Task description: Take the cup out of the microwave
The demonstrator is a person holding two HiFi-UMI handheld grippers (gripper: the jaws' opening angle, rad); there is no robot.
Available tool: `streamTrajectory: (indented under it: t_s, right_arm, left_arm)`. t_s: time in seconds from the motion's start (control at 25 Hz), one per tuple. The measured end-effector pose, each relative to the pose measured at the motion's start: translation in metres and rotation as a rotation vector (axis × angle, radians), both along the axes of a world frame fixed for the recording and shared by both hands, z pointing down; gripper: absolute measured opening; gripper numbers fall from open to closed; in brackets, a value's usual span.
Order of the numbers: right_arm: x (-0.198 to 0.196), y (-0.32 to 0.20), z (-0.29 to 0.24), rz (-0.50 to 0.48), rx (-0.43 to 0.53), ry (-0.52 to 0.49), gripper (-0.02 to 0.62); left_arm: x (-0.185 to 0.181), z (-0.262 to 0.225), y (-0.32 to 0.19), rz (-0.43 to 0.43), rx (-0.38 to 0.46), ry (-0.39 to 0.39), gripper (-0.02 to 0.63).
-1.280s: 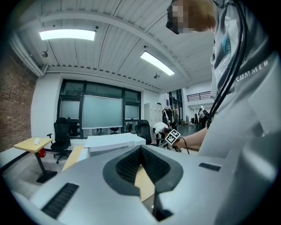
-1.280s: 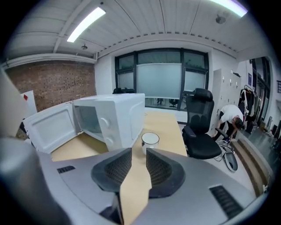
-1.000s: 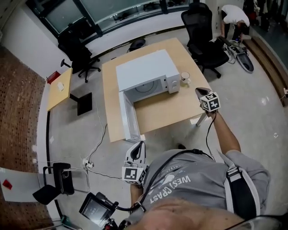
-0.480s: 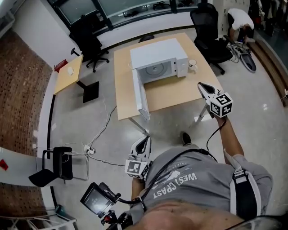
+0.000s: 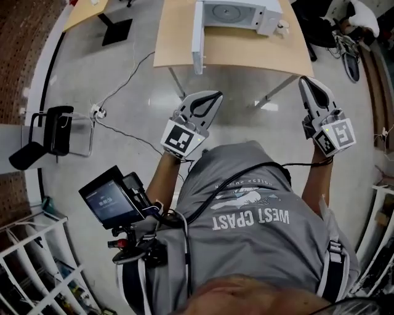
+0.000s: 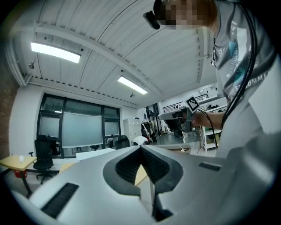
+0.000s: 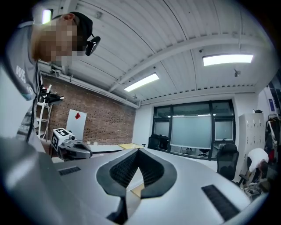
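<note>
The white microwave (image 5: 237, 12) stands on the wooden table (image 5: 246, 55) at the top of the head view, its door (image 5: 197, 37) swung open toward me. A small white cup (image 5: 283, 26) stands on the table just right of the microwave, outside it. Both grippers are held well short of the table, over the floor. My left gripper (image 5: 217, 95) (image 6: 141, 148) is shut with nothing in it. My right gripper (image 5: 305, 81) (image 7: 138, 150) is shut and empty too. Each gripper view looks level across the room, and the other gripper shows off to one side.
A black chair (image 5: 43, 132) stands at the left by a floor socket (image 5: 96, 112) with a cable running to the table. A second small table (image 5: 83, 15) is at the top left. A screen rig (image 5: 114, 200) hangs at my chest. Shelving (image 5: 37, 271) fills the bottom left.
The table and microwave have slid far toward the top of the head view as I backed away. Both grippers came up and now point level, still shut.
</note>
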State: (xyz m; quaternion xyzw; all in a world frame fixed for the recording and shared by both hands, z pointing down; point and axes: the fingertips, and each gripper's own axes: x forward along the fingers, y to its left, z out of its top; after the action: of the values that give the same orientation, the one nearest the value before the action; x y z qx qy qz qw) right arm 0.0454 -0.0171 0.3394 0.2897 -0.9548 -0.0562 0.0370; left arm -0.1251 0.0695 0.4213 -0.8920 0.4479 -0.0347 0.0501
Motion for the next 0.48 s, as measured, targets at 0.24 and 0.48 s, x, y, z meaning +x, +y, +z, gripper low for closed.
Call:
streamTrajectory:
  t_s: [0.24, 0.48]
  right_arm:
    - [0.021, 0.043, 0.005, -0.029, 0.034, 0.020, 0.012]
    - [0.082, 0.078, 0.036, -0.004, -0.014, 0.061, 0.011]
  left_arm:
    - [0.044, -0.008, 0.005, 0.062, 0.044, -0.047, 0.044]
    - [0.125, 0.016, 0.019, 0.143, 0.009, -0.076, 0.044]
